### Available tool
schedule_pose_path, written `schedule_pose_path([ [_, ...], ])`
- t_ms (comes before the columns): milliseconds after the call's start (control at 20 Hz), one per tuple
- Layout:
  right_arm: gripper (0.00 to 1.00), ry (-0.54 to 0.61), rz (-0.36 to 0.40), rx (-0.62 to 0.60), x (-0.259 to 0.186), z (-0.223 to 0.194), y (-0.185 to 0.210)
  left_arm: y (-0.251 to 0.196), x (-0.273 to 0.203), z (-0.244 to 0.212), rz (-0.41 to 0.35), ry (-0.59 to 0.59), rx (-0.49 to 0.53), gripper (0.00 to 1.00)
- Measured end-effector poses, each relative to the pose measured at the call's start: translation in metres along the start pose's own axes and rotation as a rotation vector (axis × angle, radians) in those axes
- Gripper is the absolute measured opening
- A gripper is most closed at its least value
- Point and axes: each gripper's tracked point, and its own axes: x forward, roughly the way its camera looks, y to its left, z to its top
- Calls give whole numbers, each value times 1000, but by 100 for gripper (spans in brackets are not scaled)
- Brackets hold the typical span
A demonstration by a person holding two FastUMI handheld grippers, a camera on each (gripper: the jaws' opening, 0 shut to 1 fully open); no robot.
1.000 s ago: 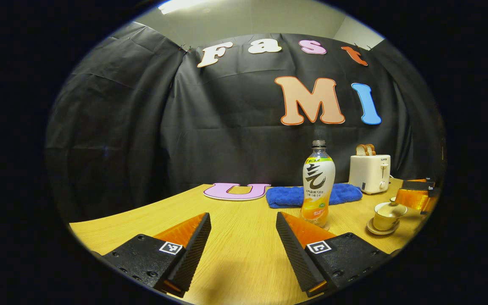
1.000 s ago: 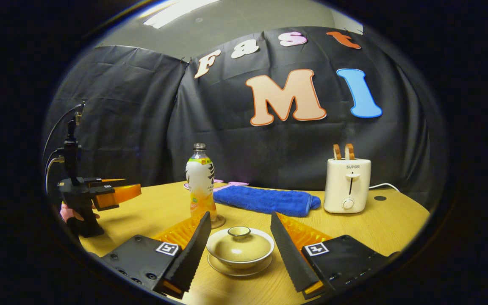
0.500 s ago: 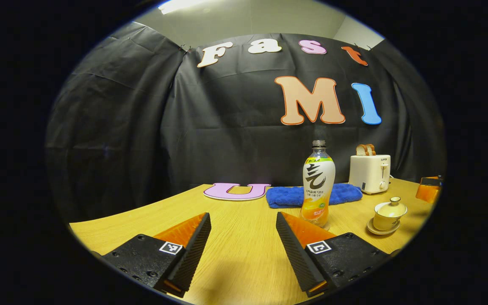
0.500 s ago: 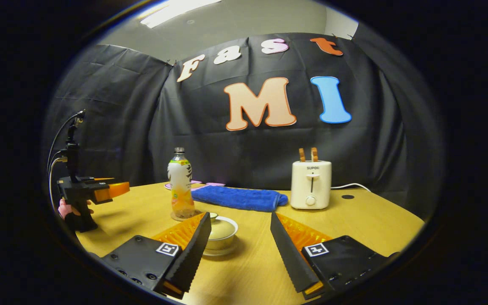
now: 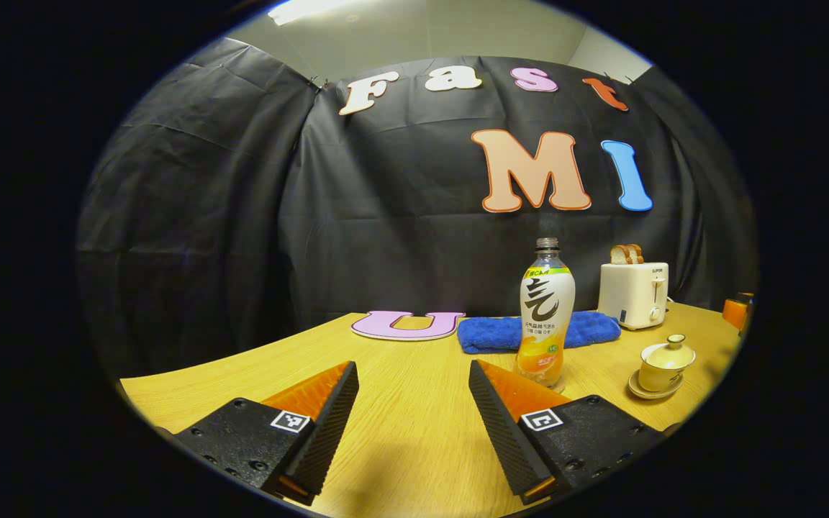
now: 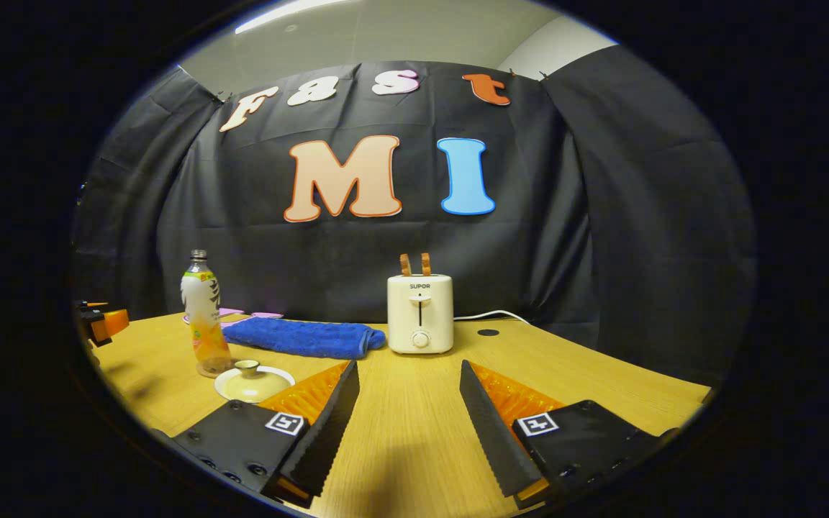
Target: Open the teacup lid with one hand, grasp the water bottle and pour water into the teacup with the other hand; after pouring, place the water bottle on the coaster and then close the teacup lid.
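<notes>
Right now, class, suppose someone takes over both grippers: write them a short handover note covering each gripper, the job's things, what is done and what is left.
Left gripper: open, holding nothing, low over the wooden table.
Right gripper: open, holding nothing.
Water bottle: upright, uncapped, on the coaster, in front of the blue towel.
Teacup: on its saucer, lid on.
Done: judging by this, possibly everything; whether water went into the teacup cannot be told.
Left: check the teacup, otherwise nothing.

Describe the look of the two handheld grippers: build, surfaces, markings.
Each gripper, the left gripper and the right gripper, has two wedge-shaped fingers with ridged, saw-toothed inner faces. Each finger sits on a black block with small screw holes and a square black-and-white tag. The two grippers look alike in build.
</notes>
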Motion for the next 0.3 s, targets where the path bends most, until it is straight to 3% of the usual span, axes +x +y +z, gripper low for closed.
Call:
schedule_pose_path([
  [300,88,-2,-13,-1,-2,1,-2,1,-1,1,0,-1,1,90],
])
